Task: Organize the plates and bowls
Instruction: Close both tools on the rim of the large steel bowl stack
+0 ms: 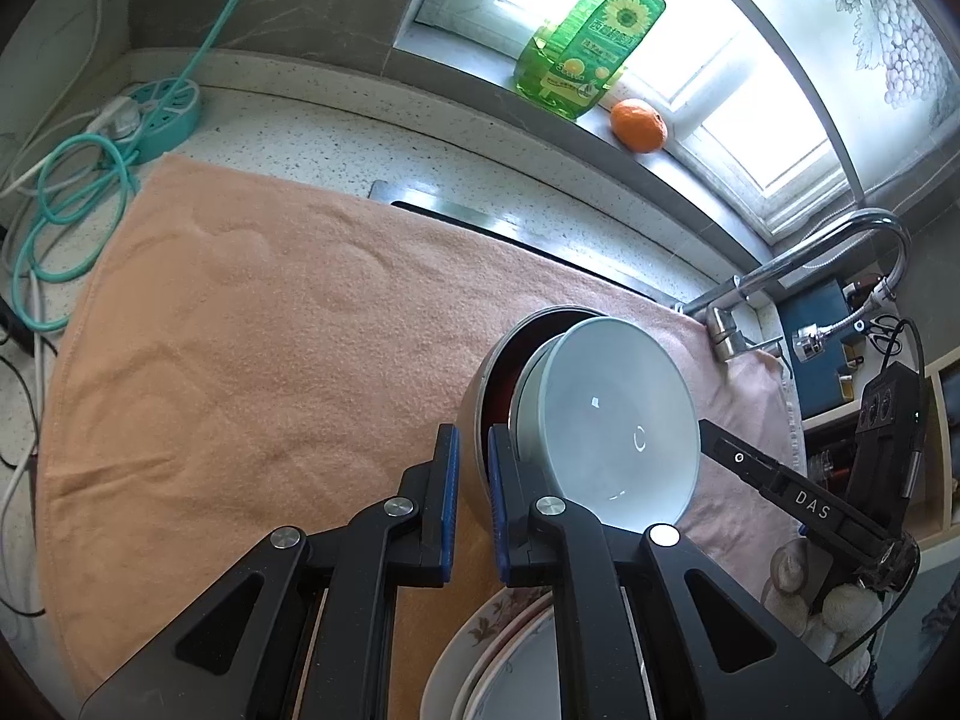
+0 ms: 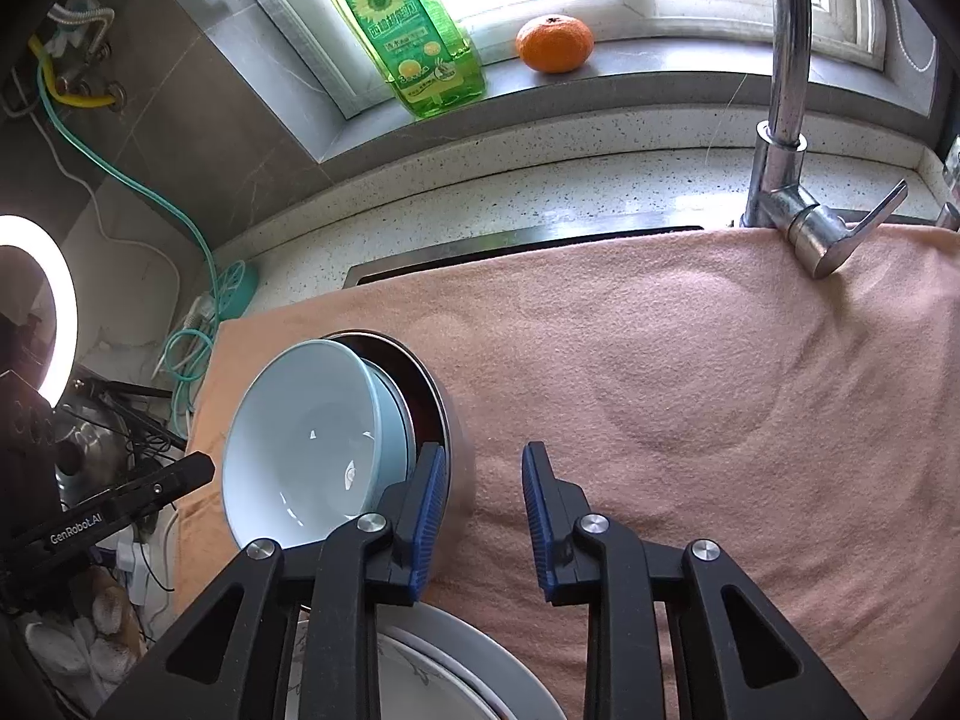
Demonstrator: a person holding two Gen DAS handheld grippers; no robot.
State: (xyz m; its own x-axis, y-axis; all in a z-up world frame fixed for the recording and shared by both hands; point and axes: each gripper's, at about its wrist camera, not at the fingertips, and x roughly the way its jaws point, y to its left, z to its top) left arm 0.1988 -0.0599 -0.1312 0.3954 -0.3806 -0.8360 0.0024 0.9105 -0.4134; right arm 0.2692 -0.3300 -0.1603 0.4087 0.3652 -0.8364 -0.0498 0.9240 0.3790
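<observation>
Towel [image 1: 252, 330]: peach, spread over the desk, wrinkled, reaching the tap's foot.
Desk [image 1: 336, 138]: speckled white stone, bare behind the towel.
Sink rim [image 2: 516, 240]: steel strip showing along the towel's far edge.
Tap [image 2: 786, 138]: chrome, curved neck, lever handle resting just over the towel.
Sill [image 2: 630, 84]: grey stone under a bright window.
Bottle [image 2: 408, 30]: green, sunflower label, upright on the sill.
Orange [image 2: 555, 43]: on the sill, right of the bottle, apart from it.
Socket strip [image 1: 159, 114]: round, teal, in the desk's far left corner, a white plug in it.
Cord [image 1: 66, 204]: teal, looped beside the strip.
Ring light [image 2: 36, 312]: lit, at the left edge.
</observation>
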